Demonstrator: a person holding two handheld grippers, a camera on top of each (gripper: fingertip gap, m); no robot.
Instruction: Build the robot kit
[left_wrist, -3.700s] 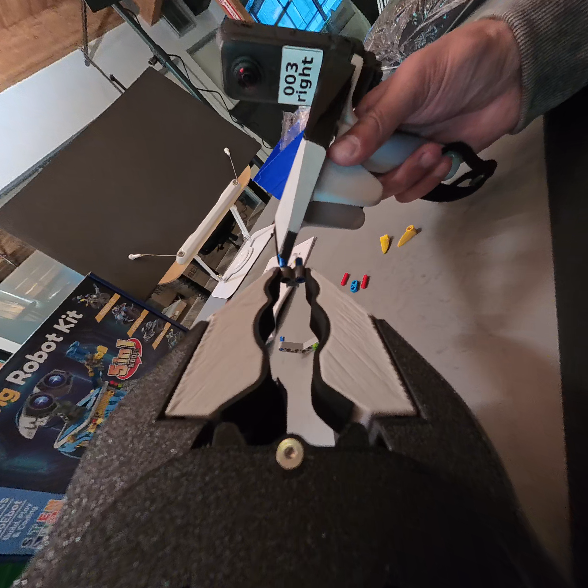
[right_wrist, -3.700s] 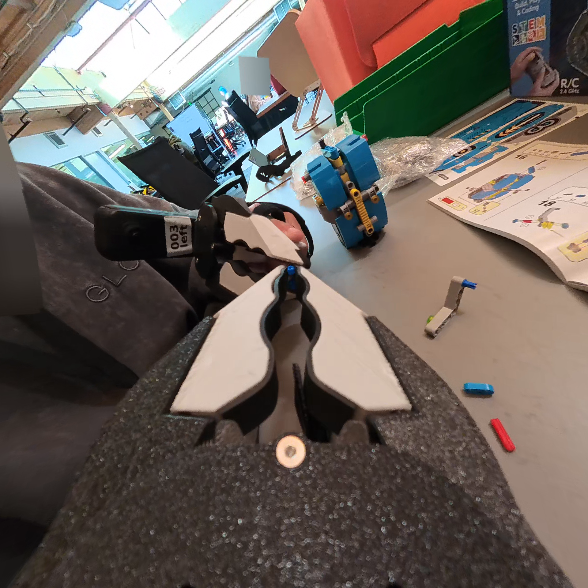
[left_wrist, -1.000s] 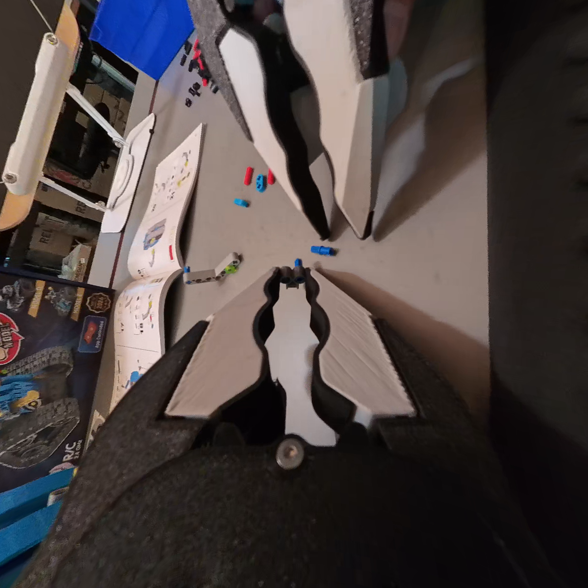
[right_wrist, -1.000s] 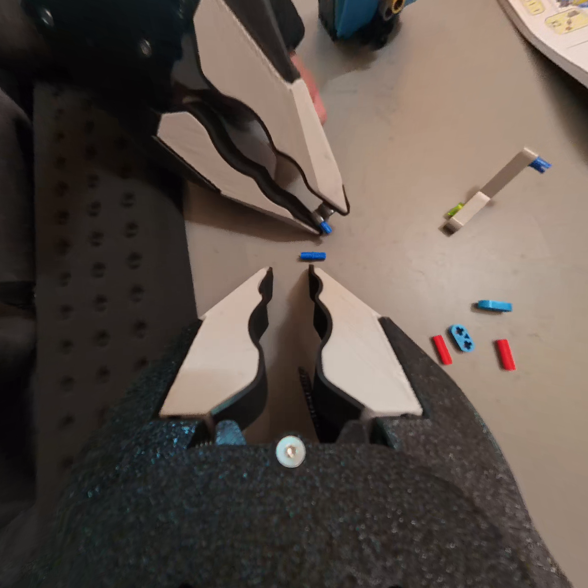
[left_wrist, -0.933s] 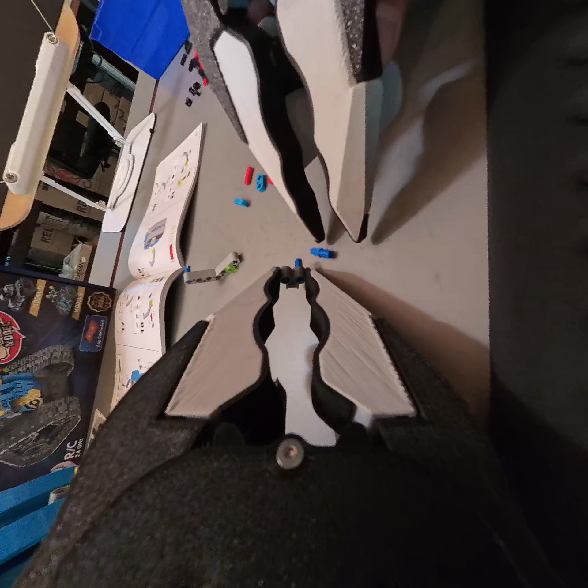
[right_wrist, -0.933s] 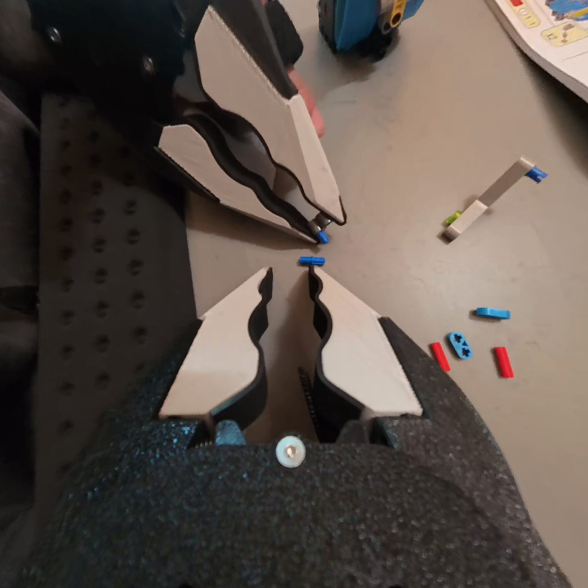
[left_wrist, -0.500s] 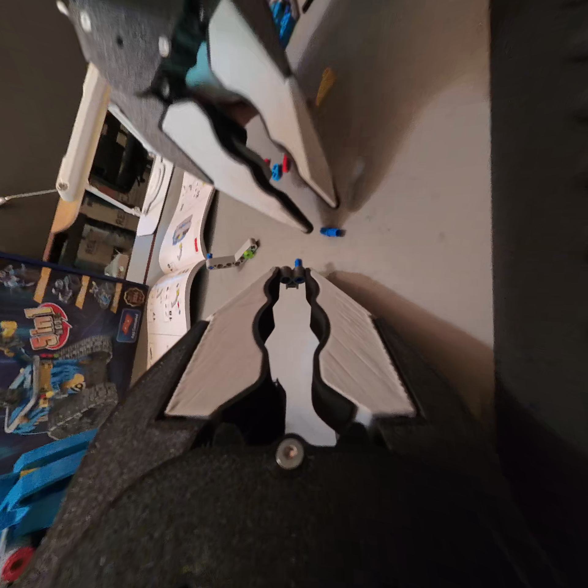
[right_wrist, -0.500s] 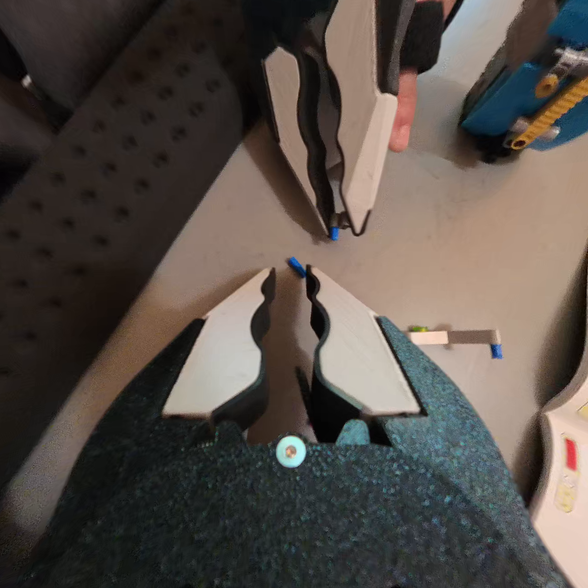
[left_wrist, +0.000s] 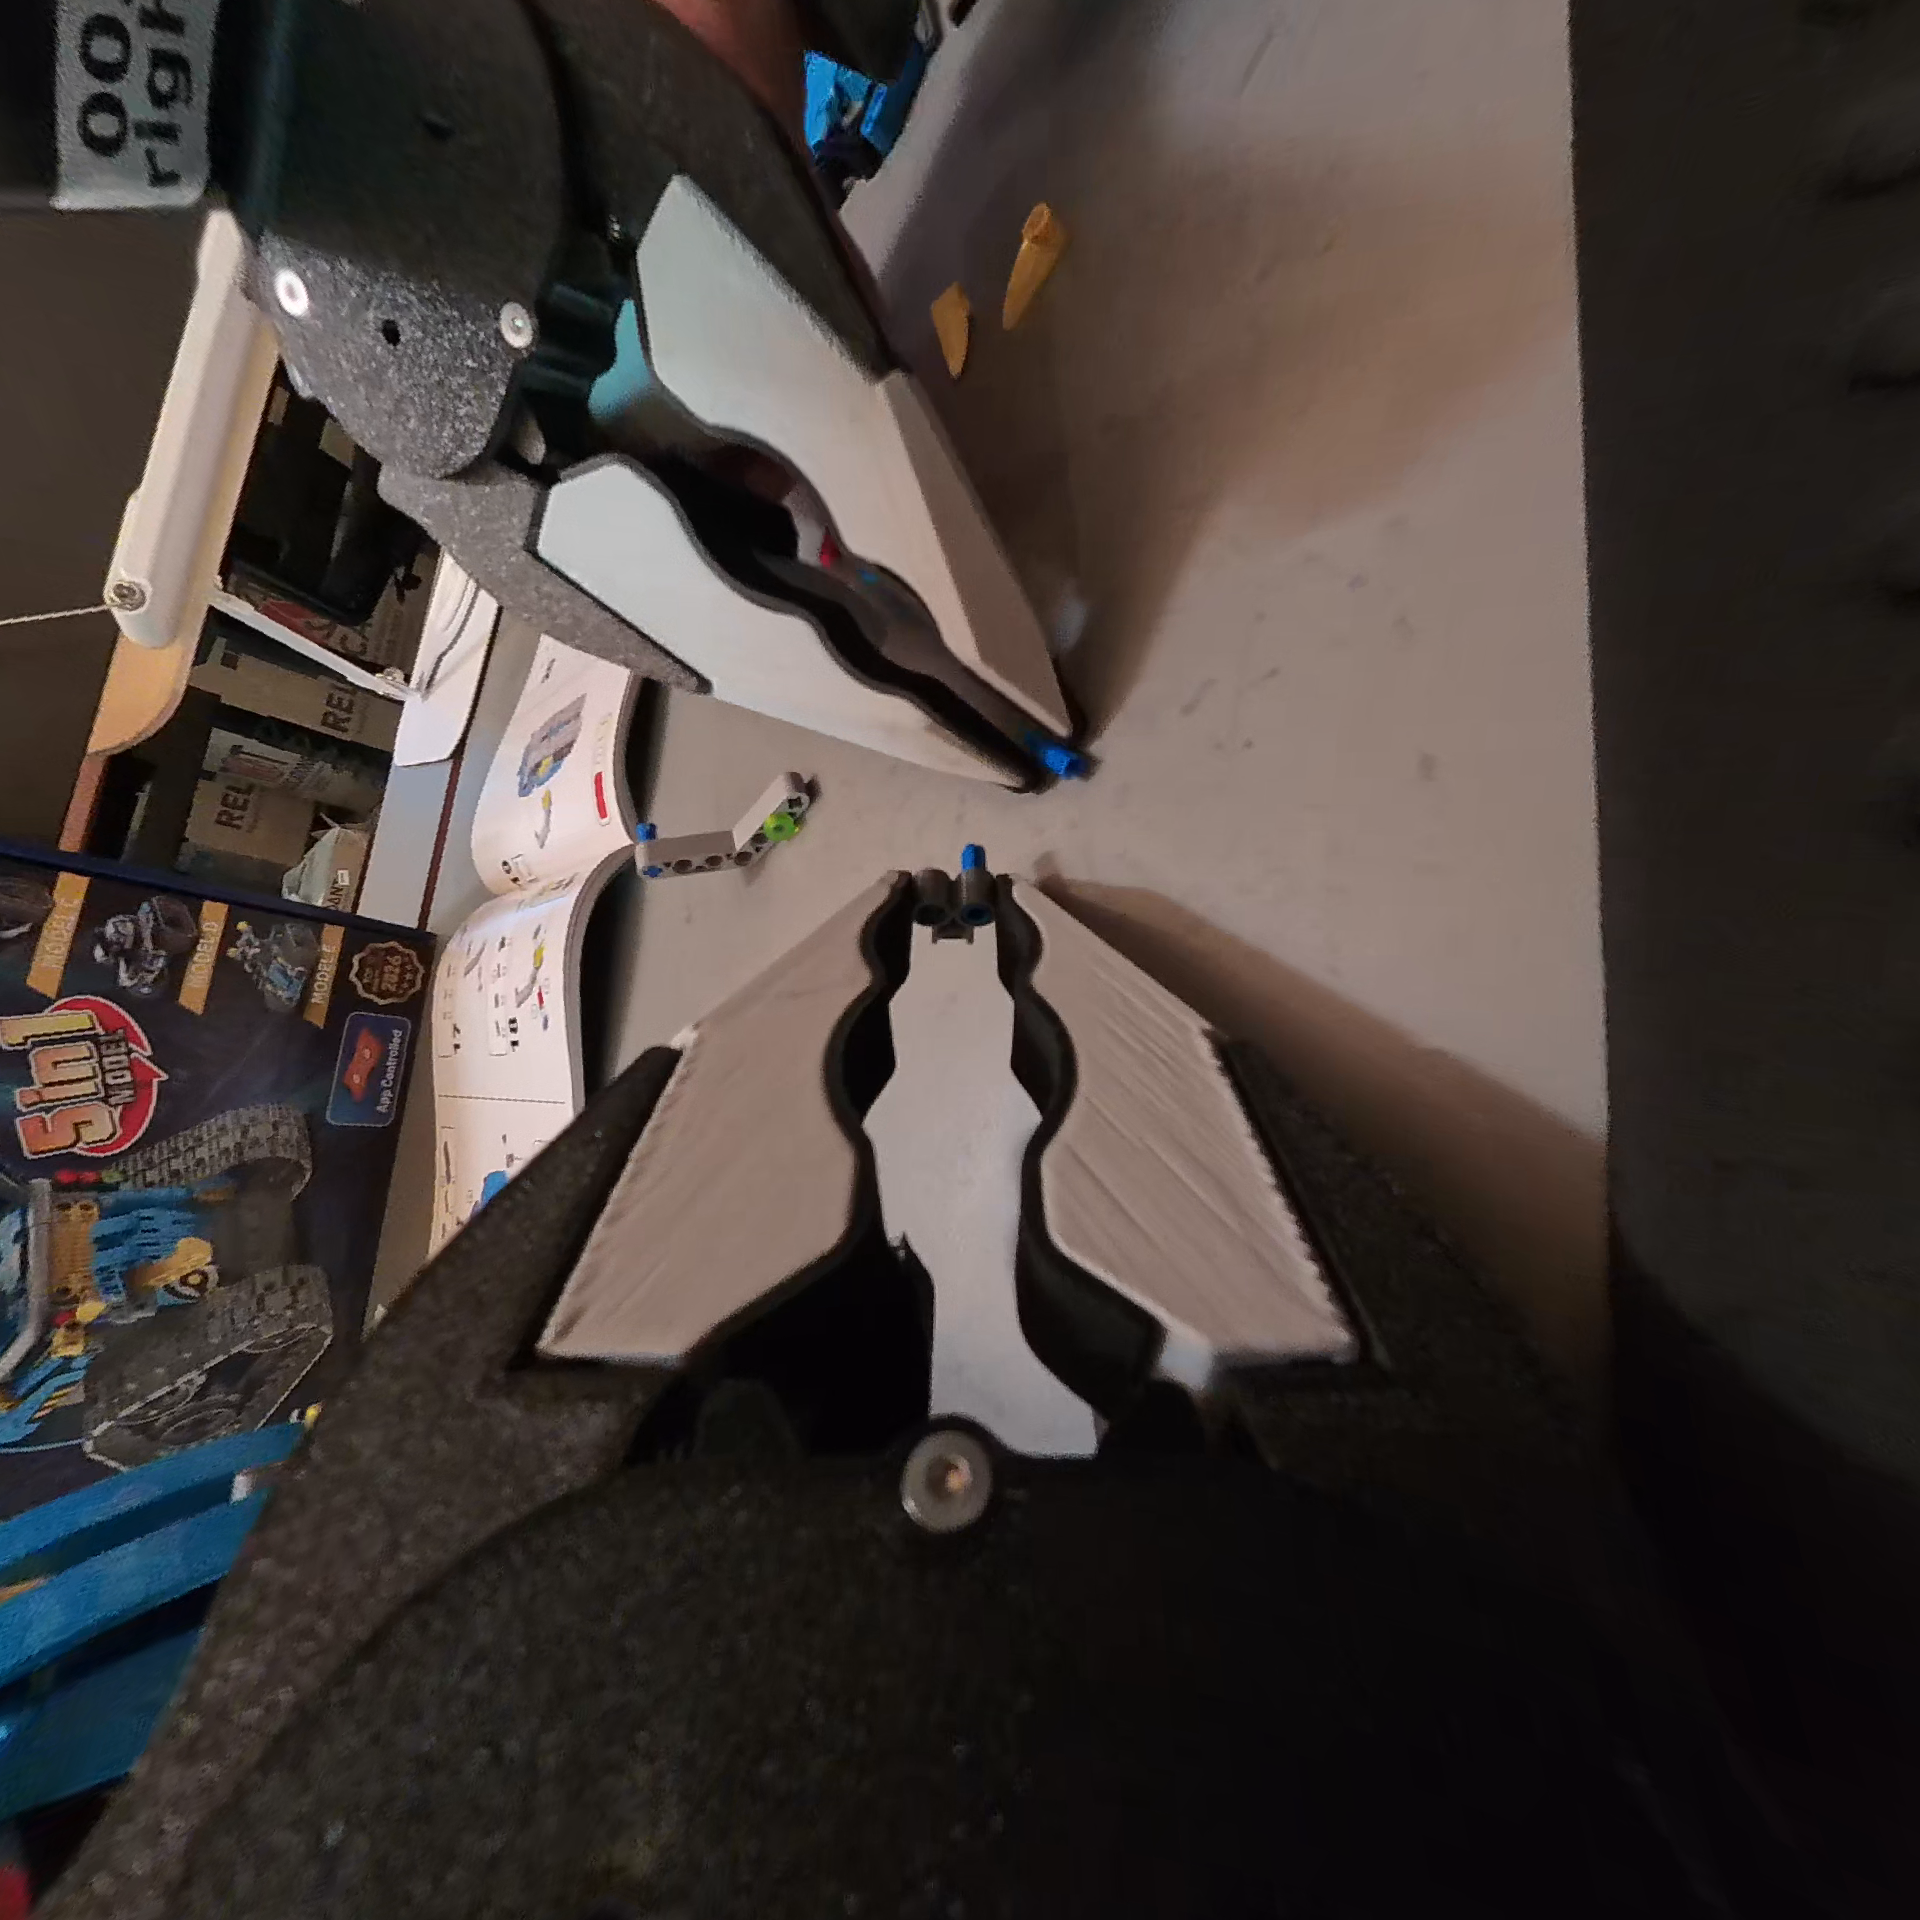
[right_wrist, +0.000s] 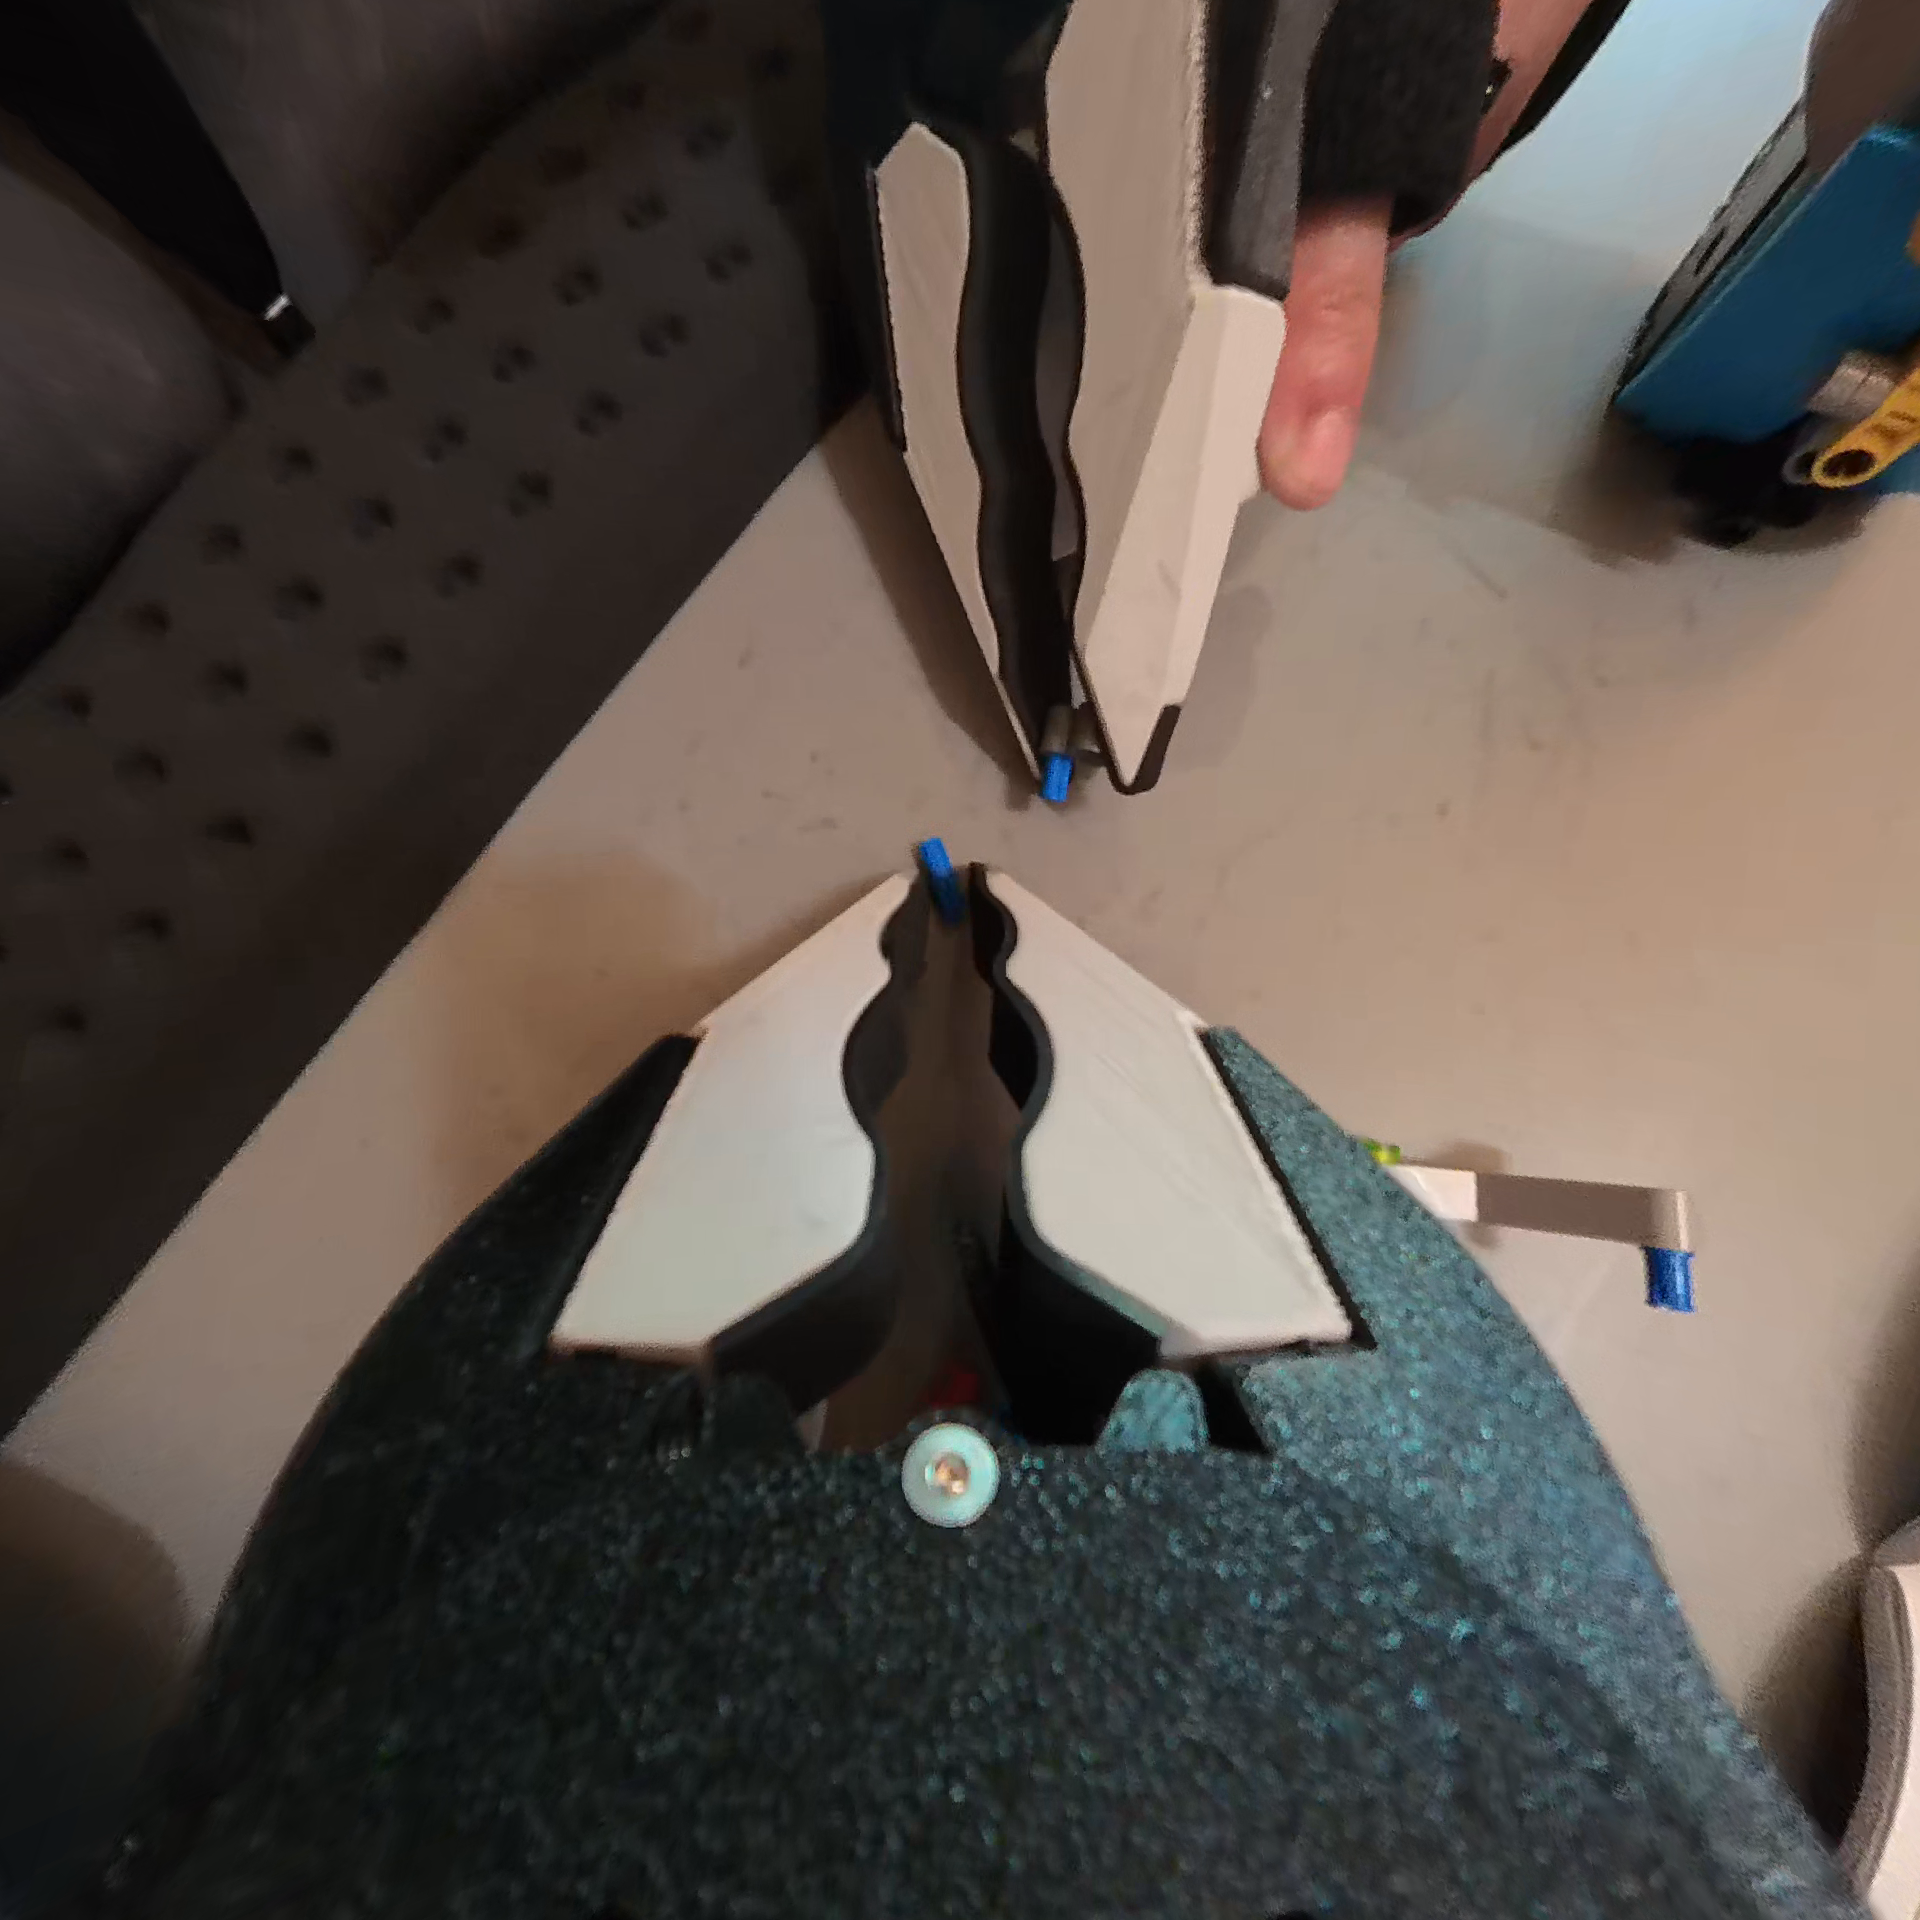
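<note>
My left gripper (left_wrist: 951, 894) is shut on a small dark grey connector (left_wrist: 948, 906) with a blue pin sticking out of its front; it also shows in the right wrist view (right_wrist: 1075, 764), tips just above the grey table (right_wrist: 1455, 831). My right gripper (right_wrist: 940, 888) is shut on a loose blue pin (right_wrist: 938, 878) at the table surface, near the table's front edge. In the left wrist view the right gripper (left_wrist: 1049, 753) pinches the same blue pin (left_wrist: 1058, 754). The two gripper tips face each other a short gap apart.
A grey angled beam (left_wrist: 727, 831) with a blue pin and a green piece lies on the table, also in the right wrist view (right_wrist: 1558, 1210). An open instruction booklet (left_wrist: 540, 904), a kit box (left_wrist: 187, 1122), two yellow pieces (left_wrist: 997, 281) and a blue model (right_wrist: 1787, 332) lie around. Left and right tips are no more than a few centimetres apart.
My right gripper was open over the loose blue pin on the table; it has now shut on the pin. The left gripper keeps holding its connector close by.
</note>
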